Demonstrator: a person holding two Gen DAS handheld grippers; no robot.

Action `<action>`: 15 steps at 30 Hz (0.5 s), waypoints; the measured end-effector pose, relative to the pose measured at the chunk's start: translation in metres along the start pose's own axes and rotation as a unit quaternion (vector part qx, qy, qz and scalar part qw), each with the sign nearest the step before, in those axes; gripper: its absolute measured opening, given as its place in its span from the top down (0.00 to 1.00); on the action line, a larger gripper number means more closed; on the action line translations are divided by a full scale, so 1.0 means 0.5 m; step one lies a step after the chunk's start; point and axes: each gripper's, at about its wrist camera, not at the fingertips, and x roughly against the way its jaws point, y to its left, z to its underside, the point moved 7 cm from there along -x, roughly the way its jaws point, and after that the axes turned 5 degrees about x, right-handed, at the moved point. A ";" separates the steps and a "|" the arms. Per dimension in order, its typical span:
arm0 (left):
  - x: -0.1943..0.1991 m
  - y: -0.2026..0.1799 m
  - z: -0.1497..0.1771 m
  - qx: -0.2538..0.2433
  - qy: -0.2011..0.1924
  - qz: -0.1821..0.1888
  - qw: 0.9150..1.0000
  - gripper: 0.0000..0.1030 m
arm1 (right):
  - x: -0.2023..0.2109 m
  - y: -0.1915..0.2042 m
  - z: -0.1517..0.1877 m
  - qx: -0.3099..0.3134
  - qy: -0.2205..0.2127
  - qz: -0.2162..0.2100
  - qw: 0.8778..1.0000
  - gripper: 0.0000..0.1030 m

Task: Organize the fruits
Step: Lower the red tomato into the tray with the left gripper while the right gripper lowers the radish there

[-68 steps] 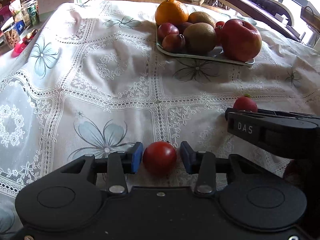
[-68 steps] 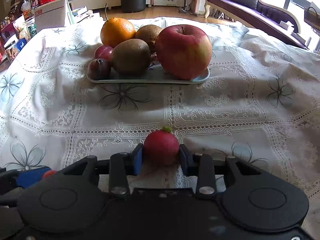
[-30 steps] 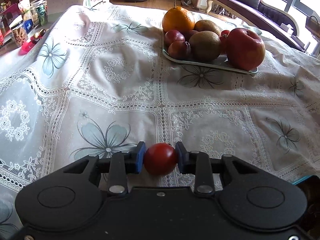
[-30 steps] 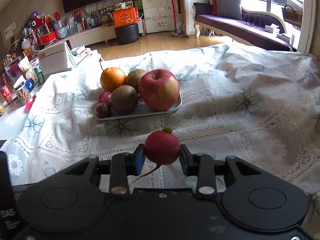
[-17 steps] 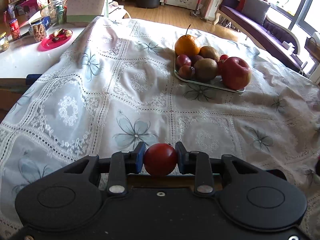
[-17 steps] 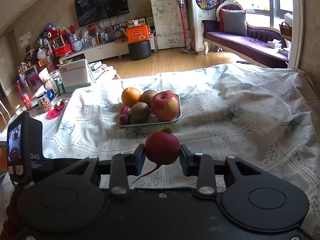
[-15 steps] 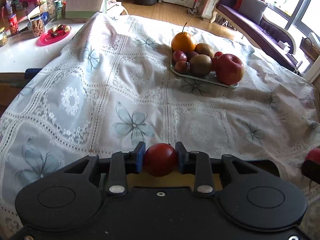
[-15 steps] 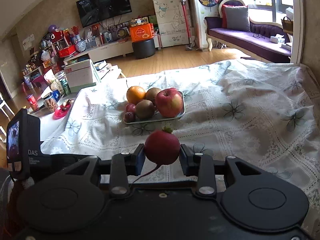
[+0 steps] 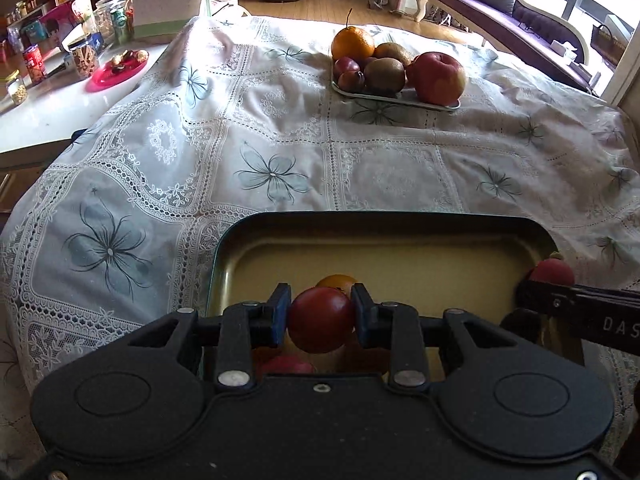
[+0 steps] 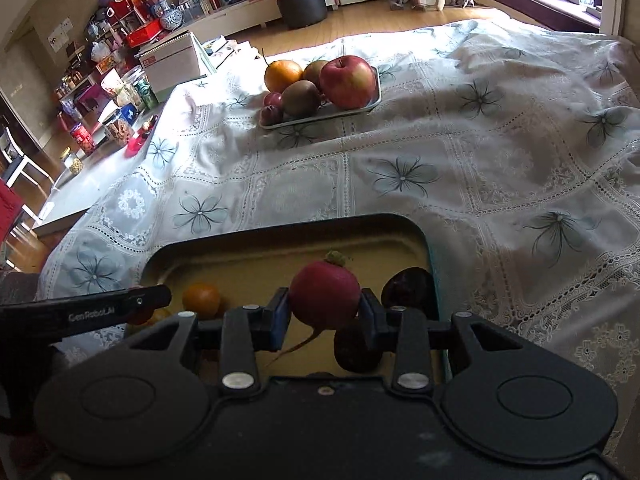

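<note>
The left gripper (image 9: 321,314) squeezes a tomato (image 9: 321,319) over the tray (image 9: 384,222). The right gripper (image 10: 324,314) squeezes a radish (image 10: 324,295) over it too.

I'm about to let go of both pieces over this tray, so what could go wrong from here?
The left gripper holds the tomato above an orange fruit in the yellow tray; dropped, it may bounce or roll. The right gripper's radish hangs near dark plums, so it could knock them.

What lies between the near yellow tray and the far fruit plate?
Only bare lace tablecloth separates the yellow tray from the fruit plate, seen in both wrist views.
</note>
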 end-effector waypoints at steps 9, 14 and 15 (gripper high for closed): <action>-0.040 0.018 -0.014 0.009 0.013 -0.043 0.999 0.60 | -0.071 0.019 -0.010 0.008 0.023 0.021 0.999 0.64; -0.046 0.023 -0.014 0.007 0.015 -0.051 0.999 0.60 | -0.089 0.030 -0.013 0.016 0.030 0.027 0.999 0.64; -0.047 0.023 -0.013 0.007 0.017 -0.049 0.999 0.60 | -0.092 0.032 -0.014 0.018 0.030 0.028 0.999 0.64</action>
